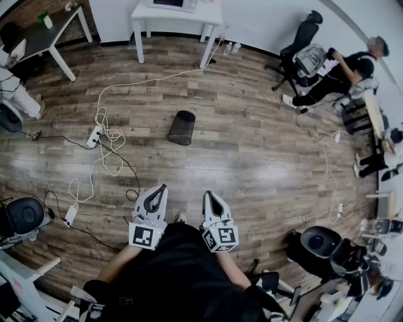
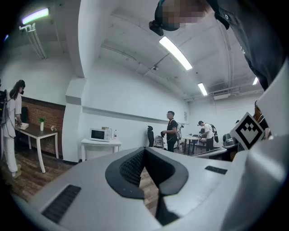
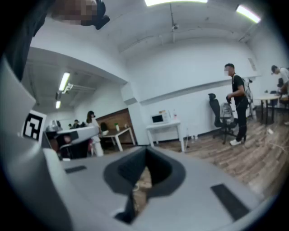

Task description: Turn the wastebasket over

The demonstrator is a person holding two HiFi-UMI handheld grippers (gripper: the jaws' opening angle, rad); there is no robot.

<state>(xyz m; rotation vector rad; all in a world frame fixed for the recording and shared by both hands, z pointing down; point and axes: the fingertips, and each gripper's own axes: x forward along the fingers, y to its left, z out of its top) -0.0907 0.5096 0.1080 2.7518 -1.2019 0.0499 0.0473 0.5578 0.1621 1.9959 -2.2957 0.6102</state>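
We see a wood-plank floor point(image 1: 252, 157) bearing a black mesh wastebasket point(image 1: 181, 127) at twelve o'clock and white cables point(image 1: 111, 134) at ten.

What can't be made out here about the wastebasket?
1. Wastebasket: head view, too small to tell which end is up, or any contents.
2. Both gripper views: wastebasket absent; the left gripper and right gripper bodies fill the lower frame.
3. Right gripper view: blurred.

Wastebasket point(image 1: 181, 127) too sm. — open end unclear; microwave point(image 1: 171, 3) cut off at top.
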